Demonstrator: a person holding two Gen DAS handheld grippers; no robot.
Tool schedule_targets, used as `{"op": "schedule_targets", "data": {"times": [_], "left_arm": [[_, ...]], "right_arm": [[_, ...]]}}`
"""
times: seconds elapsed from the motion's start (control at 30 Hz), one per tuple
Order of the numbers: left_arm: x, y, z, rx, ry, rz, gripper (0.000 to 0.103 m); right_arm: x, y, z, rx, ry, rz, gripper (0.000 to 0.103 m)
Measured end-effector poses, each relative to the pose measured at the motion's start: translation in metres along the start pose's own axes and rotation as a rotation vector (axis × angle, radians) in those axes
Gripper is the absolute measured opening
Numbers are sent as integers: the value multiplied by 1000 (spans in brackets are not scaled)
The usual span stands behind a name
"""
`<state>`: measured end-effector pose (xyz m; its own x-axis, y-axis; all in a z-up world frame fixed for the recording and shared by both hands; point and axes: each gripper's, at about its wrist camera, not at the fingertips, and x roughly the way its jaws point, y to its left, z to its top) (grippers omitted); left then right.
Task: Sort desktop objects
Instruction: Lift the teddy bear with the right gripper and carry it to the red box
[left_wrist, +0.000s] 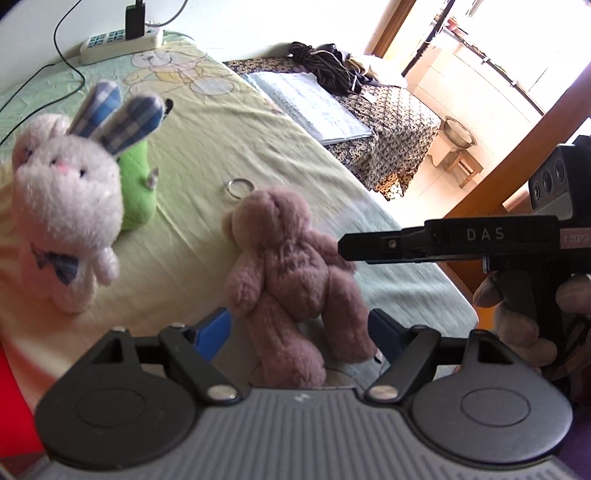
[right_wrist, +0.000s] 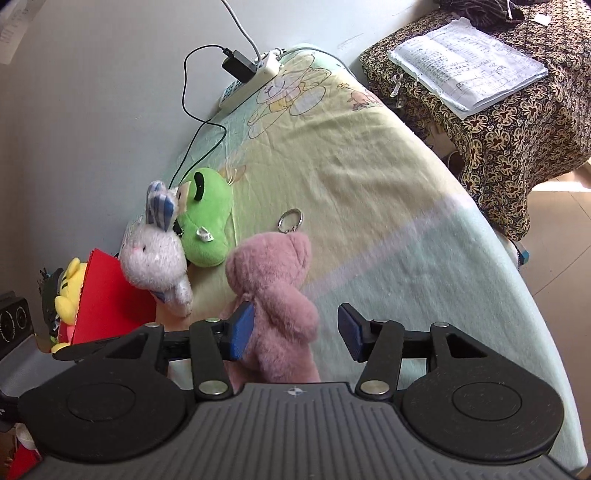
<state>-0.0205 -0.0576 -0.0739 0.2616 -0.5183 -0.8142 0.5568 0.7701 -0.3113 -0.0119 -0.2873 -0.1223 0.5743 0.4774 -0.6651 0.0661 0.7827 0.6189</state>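
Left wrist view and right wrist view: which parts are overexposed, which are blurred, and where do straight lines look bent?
Left wrist view: the window area at upper right is burned out white; the white plush rabbit with blue checked ears is soft and blurred. Right wrist view: light is even, the pink plush bear is fairly sharp, and the edge of the pale green cartoon-print table cover curves from fisheye distortion.

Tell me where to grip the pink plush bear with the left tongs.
Grip the pink plush bear across its narrow waist, coming from its feet, as the open left tongs already straddle its legs. It lies flat, head and metal keyring pointing away, so the torso offers the firmest soft bite.
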Motion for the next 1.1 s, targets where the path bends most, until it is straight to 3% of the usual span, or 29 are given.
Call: {"op": "schedule_targets", "data": {"times": [0.07, 0.17, 0.4, 0.63, 0.9, 1.1], "left_arm": [[12, 1, 8, -11, 6, -4, 78], [31, 1, 14, -20, 29, 26, 81], [35, 8, 10, -65, 34, 15, 81], [30, -4, 3, -23, 52, -2, 81], [6, -10, -20, 23, 71, -69, 81], [-30, -4, -36, 53, 32, -103, 81]], "right_arm": [[9, -3, 5, 7, 14, 17, 54], [21, -6, 6, 33, 46, 58, 53], [34, -3, 1, 81, 102, 135, 39], [21, 6, -5, 55, 136, 116, 37], [-6, 28, -29, -1, 148, 96, 33], [-22, 64, -47, -57, 119, 92, 32]]}}
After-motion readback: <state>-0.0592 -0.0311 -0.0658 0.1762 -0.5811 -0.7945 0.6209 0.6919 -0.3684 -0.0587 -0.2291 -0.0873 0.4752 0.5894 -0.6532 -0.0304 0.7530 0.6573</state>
